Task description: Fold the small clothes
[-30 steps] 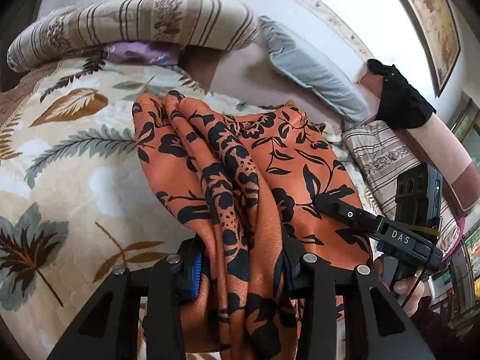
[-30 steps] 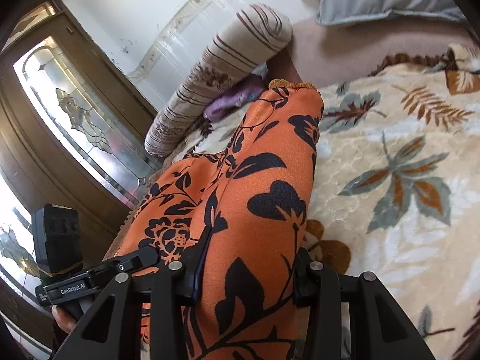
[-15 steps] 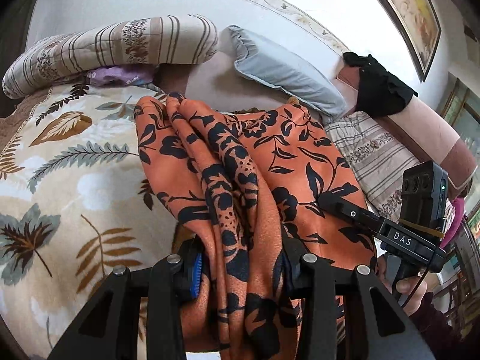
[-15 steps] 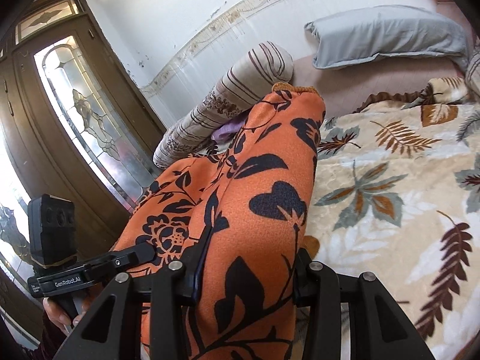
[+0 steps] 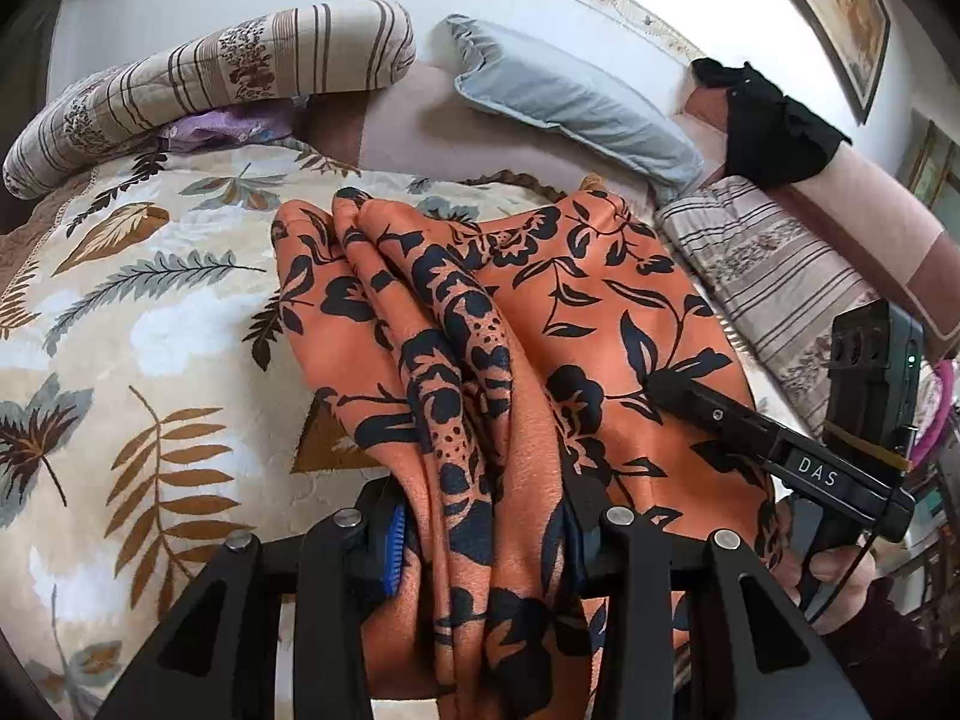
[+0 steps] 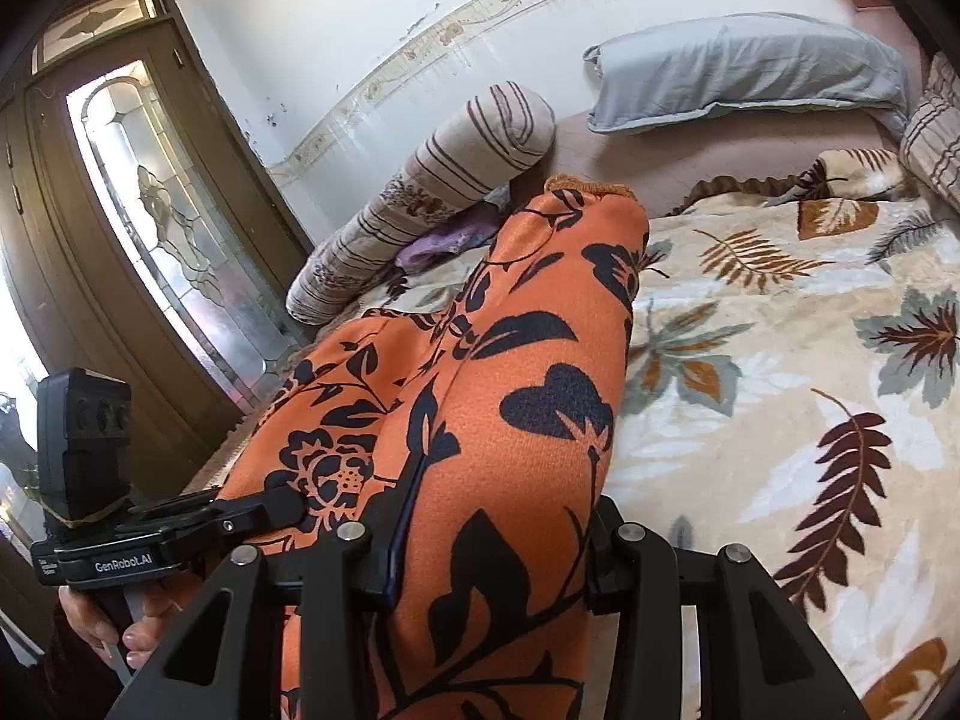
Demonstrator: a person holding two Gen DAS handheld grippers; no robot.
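Note:
An orange garment with black floral print hangs bunched between both grippers above a leaf-patterned bed. My left gripper is shut on one gathered edge of it; cloth drapes over the fingers. My right gripper is shut on the other edge of the garment, which stretches forward and up from it. The right gripper also shows in the left wrist view, at the garment's right side. The left gripper shows in the right wrist view, at the lower left.
The cream leaf-print blanket covers the bed. A striped bolster, a grey pillow and a purple cloth lie at the head. A striped cushion and a black cloth are at the right. A glass door stands left.
Both grippers have tilted up and drawn back with the garment, so more wall and pillows show. Both stay shut on the cloth.

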